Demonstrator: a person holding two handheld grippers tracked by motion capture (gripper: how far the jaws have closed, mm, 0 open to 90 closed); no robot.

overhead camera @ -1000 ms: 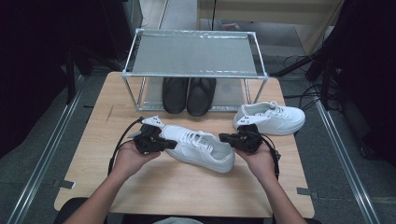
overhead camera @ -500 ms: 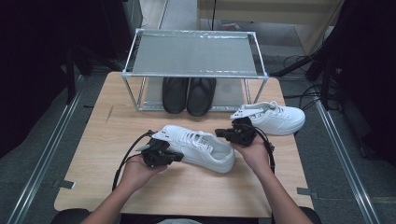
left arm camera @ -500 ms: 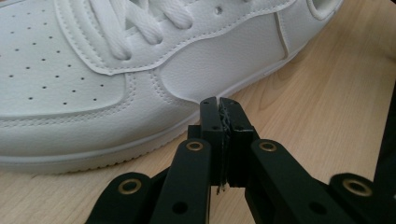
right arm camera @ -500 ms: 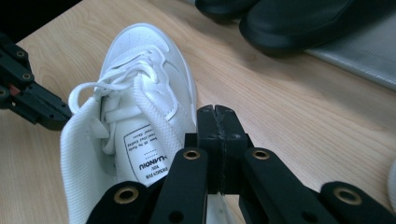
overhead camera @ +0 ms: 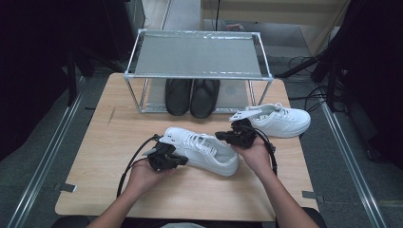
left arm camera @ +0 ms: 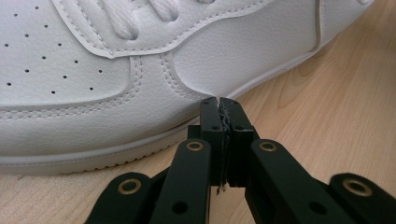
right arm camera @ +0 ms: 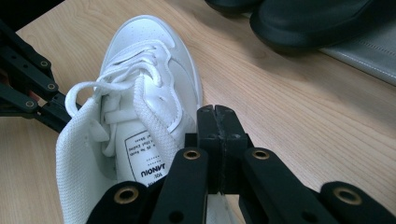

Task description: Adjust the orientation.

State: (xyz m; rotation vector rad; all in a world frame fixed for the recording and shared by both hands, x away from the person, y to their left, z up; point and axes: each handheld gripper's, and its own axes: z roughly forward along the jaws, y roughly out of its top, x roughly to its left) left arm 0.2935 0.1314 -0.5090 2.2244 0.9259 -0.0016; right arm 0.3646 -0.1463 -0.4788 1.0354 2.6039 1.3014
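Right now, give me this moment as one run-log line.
left claw: shut, at near shoe side | right claw: shut, at its other side | second shoe: on table | black pair: under rack

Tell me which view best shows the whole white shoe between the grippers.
The high view: the white shoe lies whole on the table, between both grippers. The left gripper view shows a close stretch of its side and sole; the right gripper view looks over its tongue, label and laces.

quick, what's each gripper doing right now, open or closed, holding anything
Left gripper: closed, nothing between the jaws, tips at the side of the white sneaker.
Right gripper: closed, holding nothing.
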